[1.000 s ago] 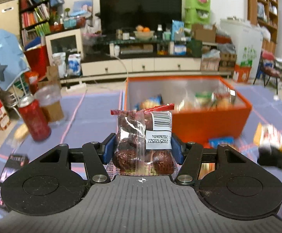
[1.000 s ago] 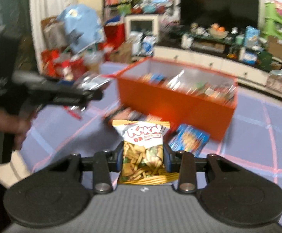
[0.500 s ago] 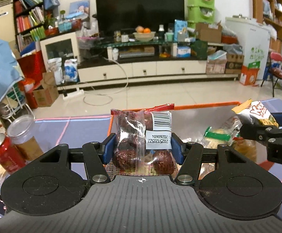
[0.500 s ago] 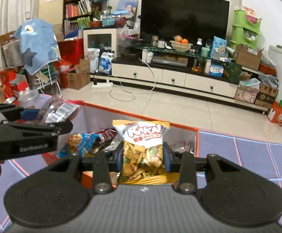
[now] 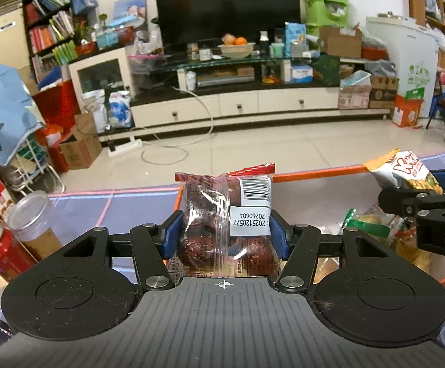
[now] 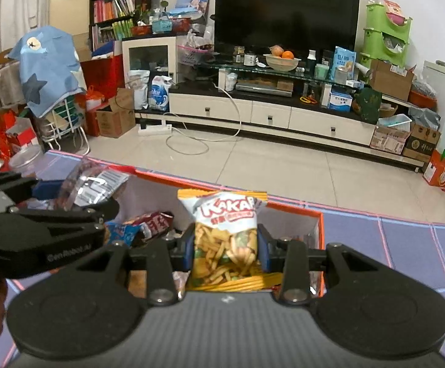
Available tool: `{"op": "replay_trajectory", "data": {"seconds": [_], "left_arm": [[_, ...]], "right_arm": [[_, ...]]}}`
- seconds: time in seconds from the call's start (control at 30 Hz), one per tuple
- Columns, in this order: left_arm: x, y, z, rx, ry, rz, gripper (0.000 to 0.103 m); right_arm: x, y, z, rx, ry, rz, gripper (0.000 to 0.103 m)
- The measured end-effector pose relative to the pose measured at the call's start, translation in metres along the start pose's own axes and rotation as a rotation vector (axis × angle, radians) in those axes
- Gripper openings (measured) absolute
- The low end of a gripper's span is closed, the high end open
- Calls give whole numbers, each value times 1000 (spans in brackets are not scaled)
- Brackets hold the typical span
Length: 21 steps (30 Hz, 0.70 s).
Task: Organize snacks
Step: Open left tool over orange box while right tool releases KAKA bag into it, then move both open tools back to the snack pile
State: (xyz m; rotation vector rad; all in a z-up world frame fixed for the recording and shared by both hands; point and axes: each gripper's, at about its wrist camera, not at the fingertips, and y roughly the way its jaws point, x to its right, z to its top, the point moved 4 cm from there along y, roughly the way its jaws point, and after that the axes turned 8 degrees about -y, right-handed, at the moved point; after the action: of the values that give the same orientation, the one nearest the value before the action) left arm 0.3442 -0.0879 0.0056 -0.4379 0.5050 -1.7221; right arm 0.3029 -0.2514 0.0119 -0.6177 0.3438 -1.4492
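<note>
My left gripper is shut on a clear bag of dark red dates with a white barcode label. It holds the bag over the near left part of the orange box. My right gripper is shut on a KAKA snack bag of yellow sticks, held over the same orange box. Several snack packets lie inside the box. The right gripper shows at the right of the left wrist view, and the left gripper at the left of the right wrist view.
A red can and a clear-lidded tube stand left of the box on the purple mat. Beyond the mat lie tiled floor, a white cable and a TV cabinet.
Both grippers have come in from in front of the box to above it, each still holding its bag. In the last half second they moved only slightly.
</note>
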Motion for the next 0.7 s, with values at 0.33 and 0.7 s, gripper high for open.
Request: {"op": "replay_trajectory", "data": {"seconds": [0.33, 0.7], "left_arm": [[-44, -61, -2, 76, -29, -76, 84], [-98, -82, -109, -92, -118, -106, 81]], "right_arm": [[1, -59, -9, 78, 10, 14, 59], [-79, -122, -146, 45, -258, 331, 57]]}}
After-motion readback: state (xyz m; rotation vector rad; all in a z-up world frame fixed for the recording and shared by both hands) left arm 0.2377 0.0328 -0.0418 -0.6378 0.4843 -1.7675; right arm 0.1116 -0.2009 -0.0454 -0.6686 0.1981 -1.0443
